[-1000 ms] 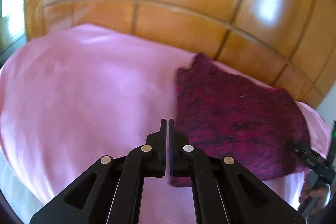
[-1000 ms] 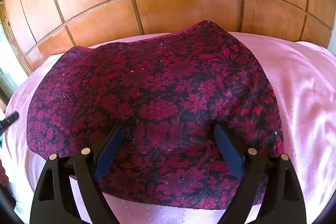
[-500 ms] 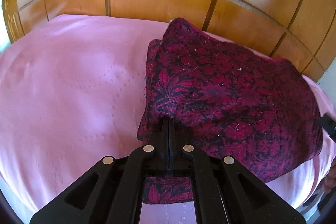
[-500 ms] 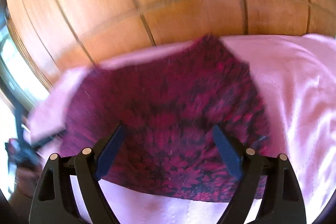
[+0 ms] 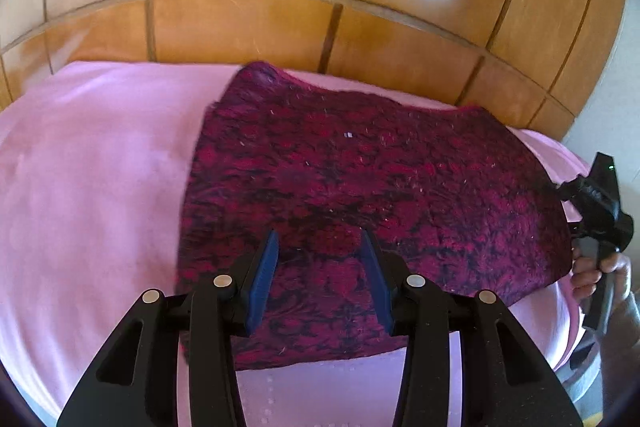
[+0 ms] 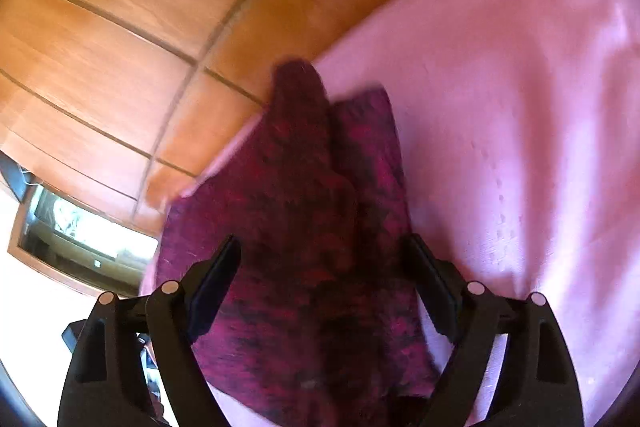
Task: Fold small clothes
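So the dark red and black floral-patterned fabric garment (image 5: 360, 195) is lying folded on the pink bedspread (image 5: 92, 179), pushed up toward the far edge where the bed meets the glossy wooden panelled headboard (image 5: 248, 15). In the right wrist view you can see two layers stacked, with the top one not lining up with the one under it at the far end.

The left gripper (image 5: 319, 275) has its jaws opening right now. The blue pads sit apart over the near edge of the cloth, and I can't see them pinching anything. The right gripper (image 6: 320, 287) has its jaws spread wide over the garment's right end, nothing clamped between them. From the left view you can also spot that right gripper out at the cloth's right edge, with the person's hand (image 5: 600, 271) wrapped around its handle.

What could go wrong, in my opinion: the fabric looks thick and a bit springy, so a fresh fold could flop back open once it's let go. If the next grab only catches the top layer, the layers will slide apart and the misalignment gets worse. Also, the bedspread looks smooth, so dragging the cloth could bunch it up or slide the whole bundle toward the headboard. The right view is blurry, so take the layer detail loosely.
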`<state>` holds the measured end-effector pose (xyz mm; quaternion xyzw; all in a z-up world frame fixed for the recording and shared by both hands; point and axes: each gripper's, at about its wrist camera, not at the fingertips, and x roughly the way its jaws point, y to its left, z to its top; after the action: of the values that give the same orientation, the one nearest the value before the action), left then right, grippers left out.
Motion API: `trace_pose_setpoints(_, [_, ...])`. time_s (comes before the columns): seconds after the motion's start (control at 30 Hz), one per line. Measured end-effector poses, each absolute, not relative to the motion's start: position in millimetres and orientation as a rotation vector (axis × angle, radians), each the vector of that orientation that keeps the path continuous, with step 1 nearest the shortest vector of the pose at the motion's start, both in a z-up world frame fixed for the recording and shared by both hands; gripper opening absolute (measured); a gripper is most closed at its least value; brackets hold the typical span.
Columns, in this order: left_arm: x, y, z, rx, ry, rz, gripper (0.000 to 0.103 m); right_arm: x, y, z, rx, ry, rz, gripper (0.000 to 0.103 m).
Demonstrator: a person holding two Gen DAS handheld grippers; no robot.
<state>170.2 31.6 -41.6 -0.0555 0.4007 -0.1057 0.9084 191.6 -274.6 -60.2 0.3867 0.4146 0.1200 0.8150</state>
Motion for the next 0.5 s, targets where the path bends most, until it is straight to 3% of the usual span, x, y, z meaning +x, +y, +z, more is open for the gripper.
trace_pose_setpoints(0.23, [189.7,36.6,-59.3,-0.186,0.891,-0.250,0.042,177.2,-268.2,-66.1,0.806,0.909,0.381,0.075])
trace_pose_setpoints(0.37, [189.9,36.1,-59.1,-0.176,0.889,-0.252,0.042,176.4,-257.2,-58.9,0.722,0.924,0.346,0.052])
trace_pose_setpoints(0.5, [190.3,36.7,-58.9,-0.175,0.888,-0.254,0.042,174.7,-236.9,-38.1,0.554,0.923,0.309,0.044])
